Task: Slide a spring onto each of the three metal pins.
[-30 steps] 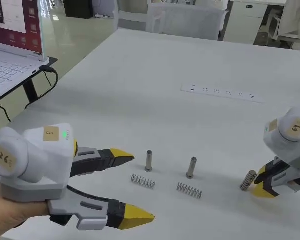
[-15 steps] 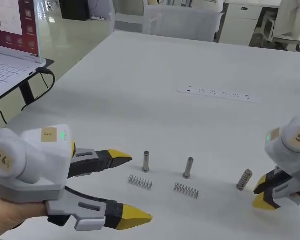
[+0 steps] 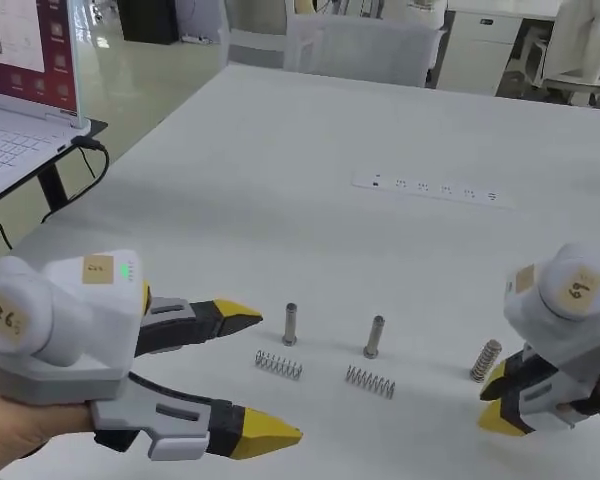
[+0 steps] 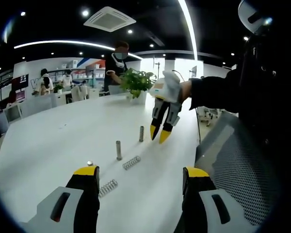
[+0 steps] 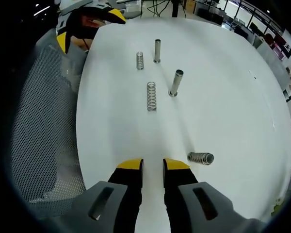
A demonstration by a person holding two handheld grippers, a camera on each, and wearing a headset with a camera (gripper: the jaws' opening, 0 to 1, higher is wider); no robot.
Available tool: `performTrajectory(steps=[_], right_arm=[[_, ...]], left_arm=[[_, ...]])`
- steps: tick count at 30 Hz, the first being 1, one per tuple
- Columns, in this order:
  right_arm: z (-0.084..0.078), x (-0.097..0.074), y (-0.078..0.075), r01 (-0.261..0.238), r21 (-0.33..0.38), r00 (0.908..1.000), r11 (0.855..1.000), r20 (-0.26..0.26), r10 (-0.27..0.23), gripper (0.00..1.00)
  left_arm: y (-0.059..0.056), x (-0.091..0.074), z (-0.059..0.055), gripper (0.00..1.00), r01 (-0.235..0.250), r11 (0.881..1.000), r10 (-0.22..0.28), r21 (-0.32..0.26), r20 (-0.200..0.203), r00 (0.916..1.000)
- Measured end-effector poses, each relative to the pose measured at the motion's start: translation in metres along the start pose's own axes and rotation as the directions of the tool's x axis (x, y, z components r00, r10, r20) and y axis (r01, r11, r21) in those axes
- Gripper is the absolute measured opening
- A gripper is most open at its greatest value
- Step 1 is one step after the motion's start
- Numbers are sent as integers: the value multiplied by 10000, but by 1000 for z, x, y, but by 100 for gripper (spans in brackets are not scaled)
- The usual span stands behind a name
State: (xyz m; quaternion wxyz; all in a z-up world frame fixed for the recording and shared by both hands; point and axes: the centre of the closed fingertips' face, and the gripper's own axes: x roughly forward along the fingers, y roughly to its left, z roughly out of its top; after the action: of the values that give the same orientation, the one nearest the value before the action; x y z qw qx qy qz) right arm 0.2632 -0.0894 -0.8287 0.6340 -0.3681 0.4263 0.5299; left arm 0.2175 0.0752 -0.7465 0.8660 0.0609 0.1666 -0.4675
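White table [image 3: 280, 180] runs from a laptop [image 3: 20, 90] at the left edge to a power strip [image 3: 430, 188] farther back. Over the last second the right gripper [image 3: 493, 398] has come off the sprung pin [image 3: 486, 360] and drawn back toward the person. It now sits just beside that pin, apart from it, with its jaws a narrow gap apart and empty. The spring stays on, so I judge one pin done.

The left pin [image 3: 290, 324] and middle pin [image 3: 374, 337] stand bare. The left spring [image 3: 279, 365] and middle spring [image 3: 370, 381] lie flat just in front of them. The left gripper [image 4: 141, 172] hangs wide open, holding nothing, as before.

The right gripper view makes the slim jaw gap plain, which the head view hides behind the gripper's body. The left gripper view shows the right gripper's tips pointing down beside the far pin.
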Motion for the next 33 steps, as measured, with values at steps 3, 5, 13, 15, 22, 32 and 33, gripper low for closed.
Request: performTrajectory(steps=[3,5,13,15,22,32,33], right_arm=[[12,1,5,-99,-193,9998,9998,168,102,14],[19,2,5,-97,-332,9996,9994,266,106,15],[43,11,0,90,-584,9990,9983,446,-64,14],[48,14,-1,111,-626,9987,9980,505,-79,14],[60,26,-3,55,-830,9990,9965,450,-18,14],[65,40,-5,-163,-738,9991,9971,367,191,13],[65,41,-5,-177,-717,9992,9973,353,203,13]], left_arm=[[0,0,0,66,5,10000,-5,5,-10,10000],[0,0,0,65,5,10000,-5,20,-21,10000],[-1,0,-1,65,42,10000,-42,41,-78,10000],[-1,1,-1,65,58,10000,-58,40,-72,10000],[-1,1,-2,65,72,10000,-72,29,-74,9999],[-2,2,-3,65,132,9999,-131,31,-115,9998],[-2,2,-3,65,134,9999,-134,28,-114,9998]])
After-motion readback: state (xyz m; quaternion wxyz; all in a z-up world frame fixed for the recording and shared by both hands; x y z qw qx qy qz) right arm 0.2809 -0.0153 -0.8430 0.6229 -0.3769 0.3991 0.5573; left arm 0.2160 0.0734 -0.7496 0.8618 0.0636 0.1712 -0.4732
